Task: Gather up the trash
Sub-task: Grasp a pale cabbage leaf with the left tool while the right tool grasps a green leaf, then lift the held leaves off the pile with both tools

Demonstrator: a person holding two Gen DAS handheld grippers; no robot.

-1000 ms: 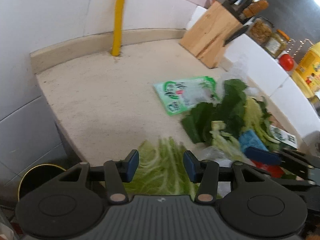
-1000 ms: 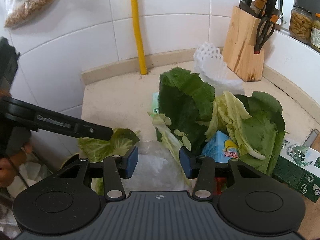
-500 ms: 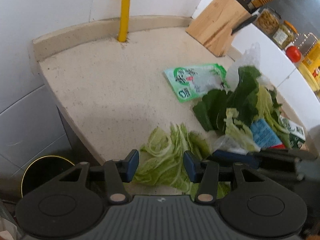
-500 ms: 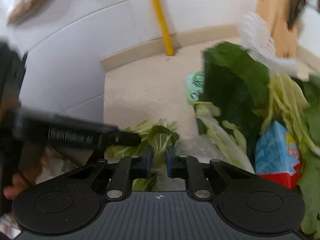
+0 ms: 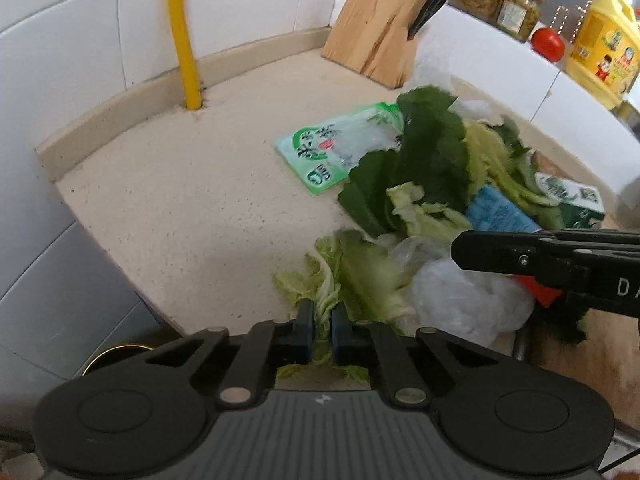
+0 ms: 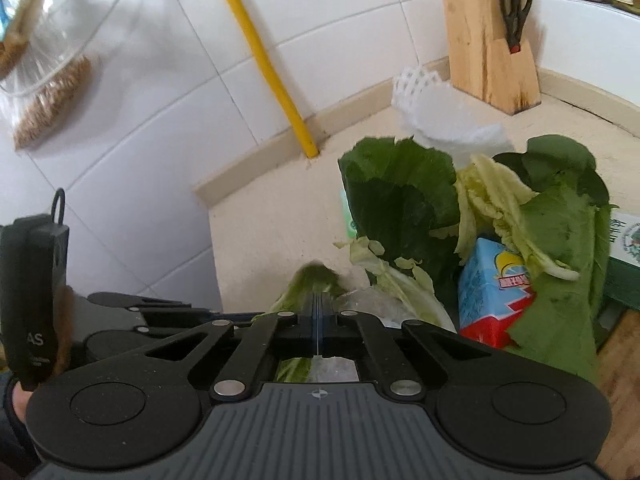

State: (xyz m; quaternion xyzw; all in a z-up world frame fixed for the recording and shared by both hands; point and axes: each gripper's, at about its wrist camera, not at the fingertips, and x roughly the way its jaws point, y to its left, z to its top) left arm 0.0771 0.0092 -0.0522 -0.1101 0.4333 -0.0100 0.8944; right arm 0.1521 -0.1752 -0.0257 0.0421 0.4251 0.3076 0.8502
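Two grippers meet at the desk's [image 5: 192, 208] near edge. The left gripper [image 5: 319, 330] has its jaws pinched narrow on a pale cabbage leaf [image 5: 352, 276] lying there. The right gripper [image 6: 318, 326] has its jaws pressed fully together above the same leaf; whether they catch anything is unclear. Behind lie dark greens [image 6: 396, 200], a blue carton [image 6: 494, 288] and a green packet [image 5: 340, 148].

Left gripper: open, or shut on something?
Shut on the cabbage leaf. In the left wrist view the left gripper has its blue pads nearly together, with pale green leaf pinched in the narrow gap at the counter edge.
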